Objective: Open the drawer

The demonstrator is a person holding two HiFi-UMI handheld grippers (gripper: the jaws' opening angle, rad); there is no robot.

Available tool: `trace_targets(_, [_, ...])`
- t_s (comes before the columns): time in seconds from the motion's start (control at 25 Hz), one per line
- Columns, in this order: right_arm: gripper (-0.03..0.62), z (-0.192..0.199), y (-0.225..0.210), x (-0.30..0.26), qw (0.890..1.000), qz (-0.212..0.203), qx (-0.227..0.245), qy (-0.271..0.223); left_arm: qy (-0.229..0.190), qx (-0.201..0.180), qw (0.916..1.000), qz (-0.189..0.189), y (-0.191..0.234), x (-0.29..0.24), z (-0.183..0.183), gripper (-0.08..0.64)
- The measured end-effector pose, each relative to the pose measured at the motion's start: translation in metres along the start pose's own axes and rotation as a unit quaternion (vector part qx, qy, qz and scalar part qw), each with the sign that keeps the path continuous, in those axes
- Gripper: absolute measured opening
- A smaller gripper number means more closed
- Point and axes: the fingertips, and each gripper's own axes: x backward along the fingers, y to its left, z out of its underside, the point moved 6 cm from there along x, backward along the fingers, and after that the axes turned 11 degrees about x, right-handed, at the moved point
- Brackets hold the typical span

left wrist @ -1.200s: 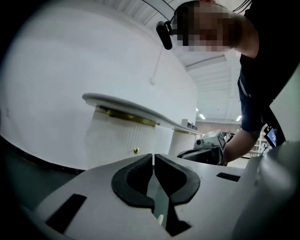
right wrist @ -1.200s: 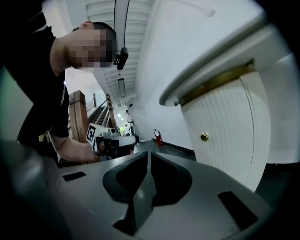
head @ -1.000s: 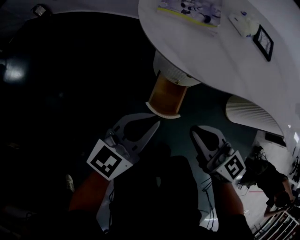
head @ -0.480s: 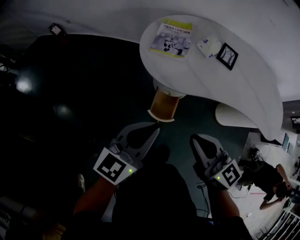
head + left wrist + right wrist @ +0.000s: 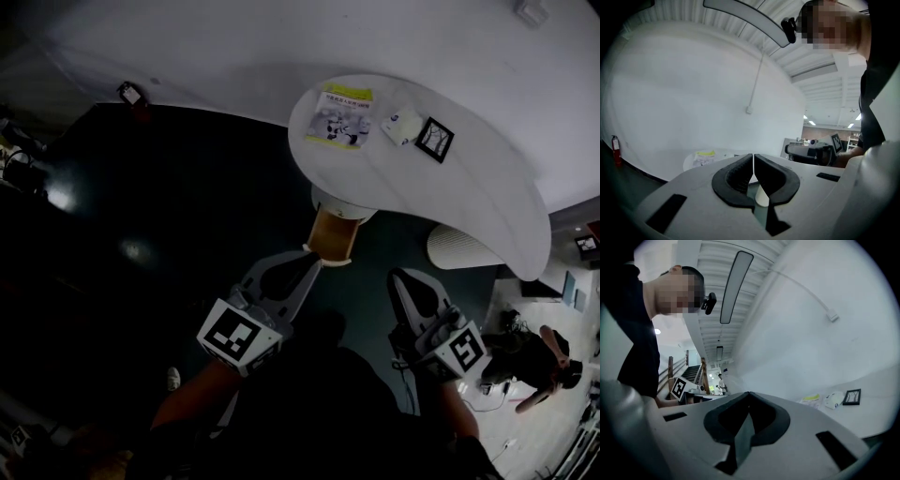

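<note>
two lifts: your left gripper and right gripper rise from the worktop, fingers pinched together, empty; no drawer in sight.

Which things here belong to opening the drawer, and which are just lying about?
Job: left claw, shut, empty; right claw, shut, empty. No drawer can be made out.
Lying about: yellow-edged paper booklet, small white packet, black-framed square picture, all on the curved white table; tan cylindrical pedestal beneath it.
</note>
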Motion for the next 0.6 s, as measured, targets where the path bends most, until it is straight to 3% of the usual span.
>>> trace_targets(0.28, [0.015,-0.028,0.004,0.007,1.0,0.015,0.005,-0.019,-0.017,-0.017,0.9997,-0.011,-0.011,0.011,-0.026,0.02])
trace_targets(0.6, [0.015,-0.026,0.001,-0.004,1.0,0.01,0.012,0.006,-0.018,-0.012,0.9997,-0.009,-0.009,0.006,-0.03,0.02])
